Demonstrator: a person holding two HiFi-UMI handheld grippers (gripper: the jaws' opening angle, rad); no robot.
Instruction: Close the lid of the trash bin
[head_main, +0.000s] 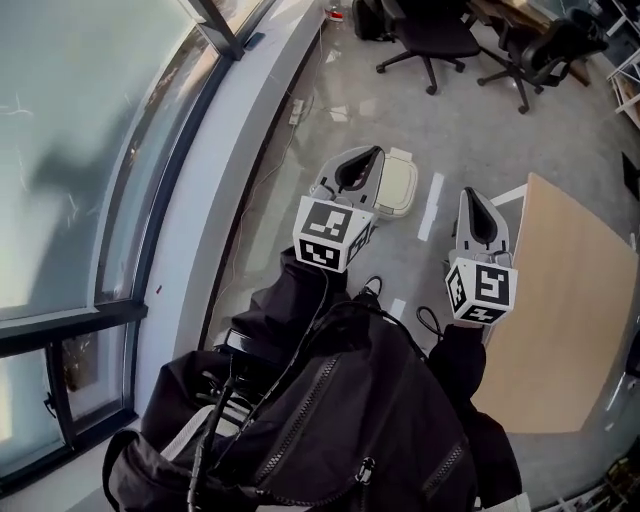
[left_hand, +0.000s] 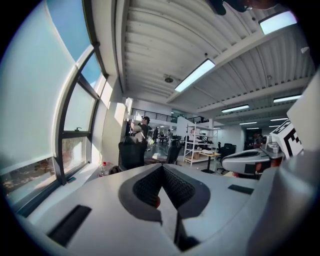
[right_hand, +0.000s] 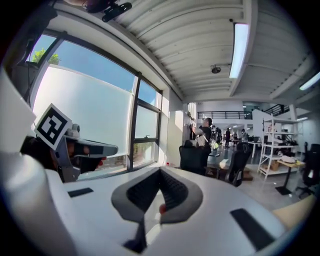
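- Down on the grey floor (head_main: 400, 110), well below both grippers, sits the small cream trash bin (head_main: 398, 206), close to the curved ledge (head_main: 235, 140) under the window (head_main: 90, 150).
- Its lid (head_main: 401, 178) shows from above as a flat rounded panel and appears to lie level on the bin already. From this height I cannot tell whether it is fully seated.
- By the look of it the bin is light, stiff plastic with a smooth, rather slippery top. A hinged lid of this kind should need only a gentle downward press, and a hard shove might skid the bin.
- The best contact is probably the top of the lid near the edge away from the hinge. Which edge that is cannot be made out.
- The left gripper (head_main: 360, 165) hangs over the bin's left side in the head view. Its jaws are together with nothing between them.
- The right gripper (head_main: 472, 205) is beside it to the right, clear of the bin, its jaws likewise closed on nothing.
- Further out, a wooden table (head_main: 560, 300) stands to the right and office chairs (head_main: 430, 35) beyond.
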